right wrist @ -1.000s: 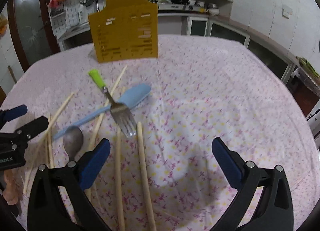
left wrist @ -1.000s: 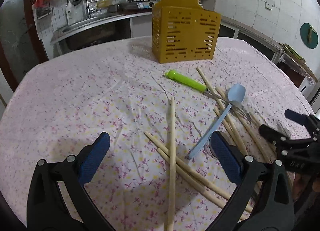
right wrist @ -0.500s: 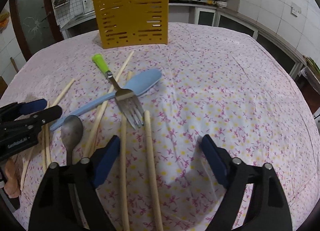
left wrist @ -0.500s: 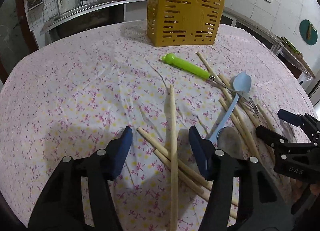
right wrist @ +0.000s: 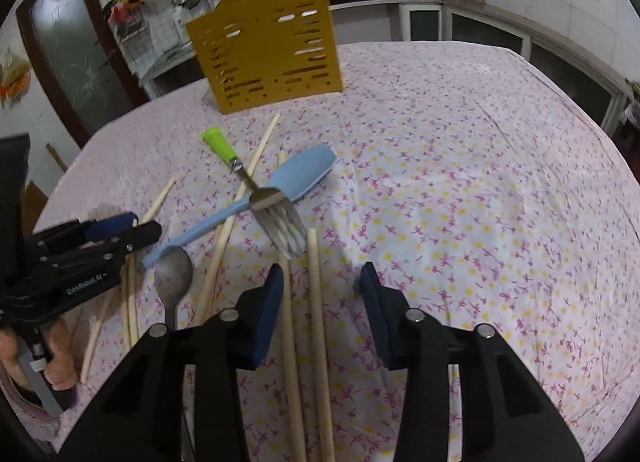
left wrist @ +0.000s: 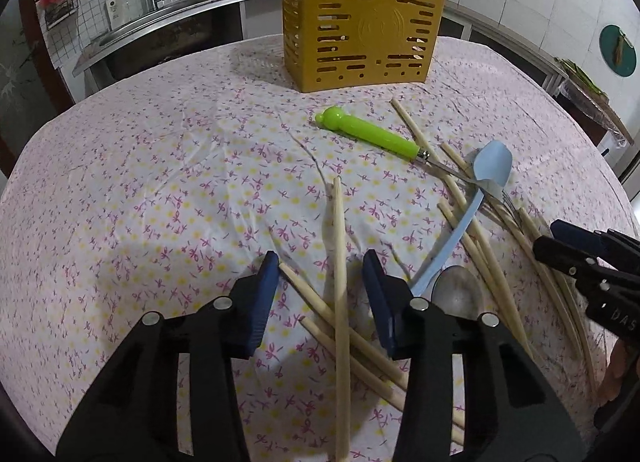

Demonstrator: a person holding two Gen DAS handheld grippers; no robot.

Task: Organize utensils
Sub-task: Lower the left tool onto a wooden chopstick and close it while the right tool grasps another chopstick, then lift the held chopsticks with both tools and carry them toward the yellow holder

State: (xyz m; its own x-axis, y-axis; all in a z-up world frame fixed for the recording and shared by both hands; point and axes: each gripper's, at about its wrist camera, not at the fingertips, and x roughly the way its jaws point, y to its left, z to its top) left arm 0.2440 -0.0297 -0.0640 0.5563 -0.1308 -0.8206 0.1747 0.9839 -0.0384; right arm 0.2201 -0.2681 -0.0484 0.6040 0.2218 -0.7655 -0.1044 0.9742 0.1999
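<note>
**A:** So where are your fingers at right now?

**B:** My left gripper point(left wrist: 320, 258) is closing, with 1 chopstick point(left wrist: 339, 246) standing lengthwise in the gap between the blue pads. The pads aren't pressing on it. That stick lies across 2 other chopsticks point(left wrist: 320, 308) just under my jaws.

**A:** And the right?

**B:** My right gripper point(right wrist: 322, 274) is closing too, jaws around 2 parallel chopsticks point(right wrist: 314, 286), pads clear of them for now. The fork point(right wrist: 276, 214) with the green handle has its tines right at the tips of those 2, and it lies over the blue spoon point(right wrist: 296, 182).

**A:** Where's the holder?

**B:** The yellow slotted caddy point(left wrist: 360, 22) stands upright at the far side of the flowered tablecloth point(left wrist: 160, 182), well apart from the pile. A metal spoon point(right wrist: 174, 270) sits between my 2 grippers.
</note>
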